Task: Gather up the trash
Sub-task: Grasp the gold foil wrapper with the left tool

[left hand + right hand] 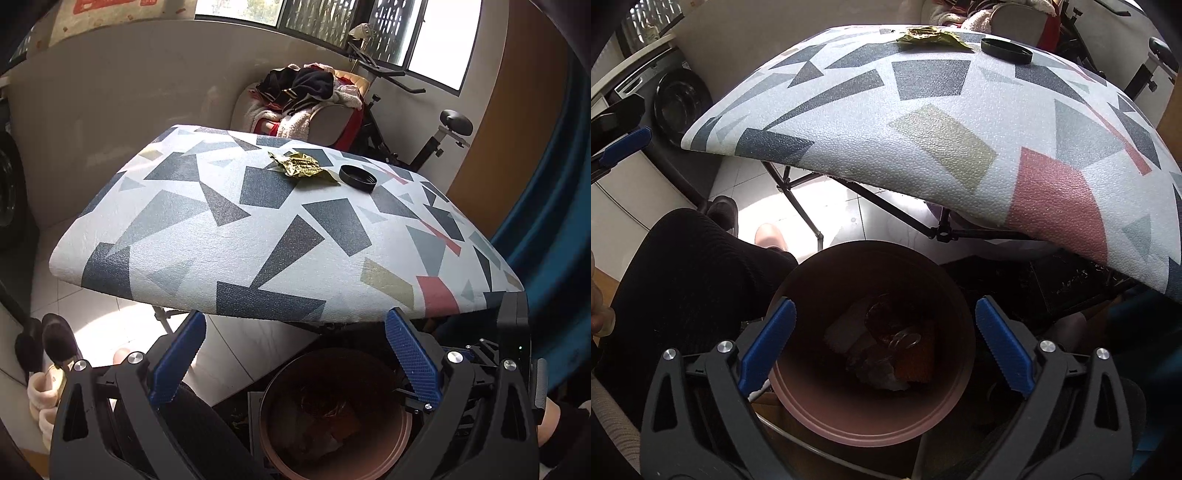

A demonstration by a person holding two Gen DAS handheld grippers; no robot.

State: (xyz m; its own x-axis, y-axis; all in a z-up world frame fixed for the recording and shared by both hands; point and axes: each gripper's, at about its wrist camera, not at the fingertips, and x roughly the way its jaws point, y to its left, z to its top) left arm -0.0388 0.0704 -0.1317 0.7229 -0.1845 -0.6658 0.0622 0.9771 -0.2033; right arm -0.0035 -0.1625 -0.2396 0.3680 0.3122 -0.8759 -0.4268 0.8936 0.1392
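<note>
My right gripper (885, 345) hangs over the pink bin (871, 417), which stands on the floor below the table's near edge. Its jaws stand wide apart and hold nothing; the blue pads flank the bin's mouth. Down inside the bin lies trash (886, 347): pale paper scraps, a clear plastic piece and something orange-brown.

My left gripper (294, 356) is level with the near edge of the table (229, 236), jaws also spread wide and empty, with the same bin (399, 432) showing between and below them.

The table top is a soft, pebbled white cover printed with grey, dark blue, olive and red angular shapes. Most of it is bare. Near the far edge, toward the far right corner, a crumpled gold-green wrapper (301, 168) lies flat, and a black round lid (358, 178) sits just beside it on its right. The table stands on black folding legs (798, 199).

The floor is white tile with a bright sun patch. Behind the table stand a chair piled with clothes (299, 96), an exercise bike (424, 133) and a barred window (332, 22). My dark-clad leg (687, 266) is left of the bin, and a washing machine (679, 99) stands off the table's left edge.
</note>
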